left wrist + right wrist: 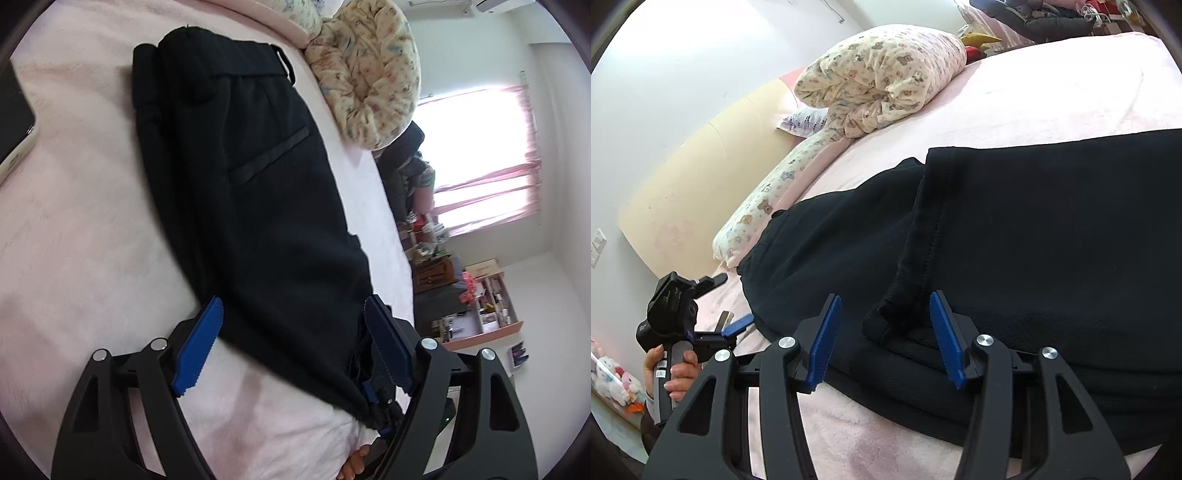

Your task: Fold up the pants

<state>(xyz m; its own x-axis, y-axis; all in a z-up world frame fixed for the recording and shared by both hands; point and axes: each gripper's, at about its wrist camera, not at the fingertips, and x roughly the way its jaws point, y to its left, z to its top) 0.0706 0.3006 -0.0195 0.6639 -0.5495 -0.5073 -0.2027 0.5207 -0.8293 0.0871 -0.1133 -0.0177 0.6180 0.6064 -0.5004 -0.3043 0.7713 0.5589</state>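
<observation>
Right wrist: claw (884, 334) agape, tilted down over black pants (1052, 229).

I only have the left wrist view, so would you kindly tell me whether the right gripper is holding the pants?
Observer: No; the right gripper is open, with a hem of the pants lying unpinched between its pads.
Operator: Does that hem rest on more fabric?
Observer: Yes, it lies folded over another black layer.
Operator: What holds my left gripper?
Observer: A hand grips the handle of the left gripper, beside the pants' edge.
</observation>
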